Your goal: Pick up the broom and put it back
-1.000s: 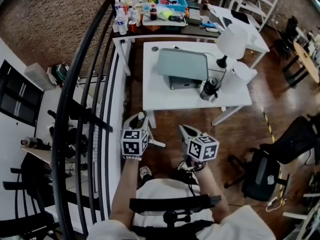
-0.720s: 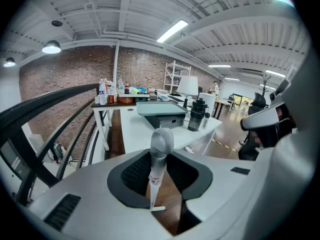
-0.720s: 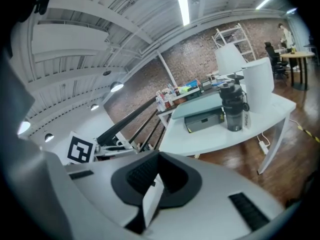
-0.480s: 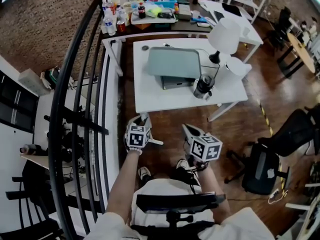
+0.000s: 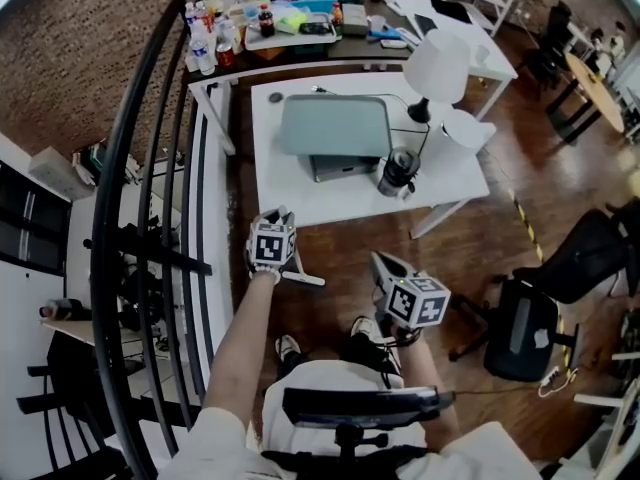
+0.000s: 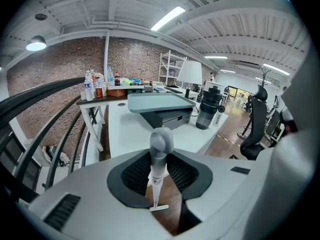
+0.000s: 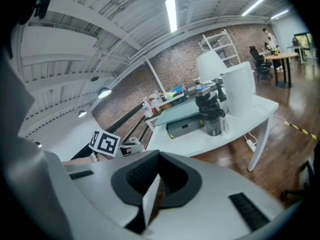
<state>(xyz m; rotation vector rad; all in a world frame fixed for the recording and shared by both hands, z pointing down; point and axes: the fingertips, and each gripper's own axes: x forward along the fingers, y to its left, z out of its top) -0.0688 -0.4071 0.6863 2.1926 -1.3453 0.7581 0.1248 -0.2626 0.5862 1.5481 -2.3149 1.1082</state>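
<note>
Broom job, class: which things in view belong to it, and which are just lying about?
Part of the job: broom; left gripper, closed on its handle.
Lying about: lamp; dark flask; bottles; office chair.

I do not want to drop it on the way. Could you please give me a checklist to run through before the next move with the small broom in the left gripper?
1. Left gripper holds the small broom, a white tapered stick with a grey rounded end: ok, the jaws close on it.
2. Broom centred in the jaws: ok.
3. Clear of the black curved railing: ok, the gripper is beside it, apart.
4. Clearance to the white table ahead: cannot tell.
5. Place to put the broom back: cannot tell, no holder shows.
6. Right gripper free: cannot tell, a thin white strip shows between its near-closed jaws.
</note>
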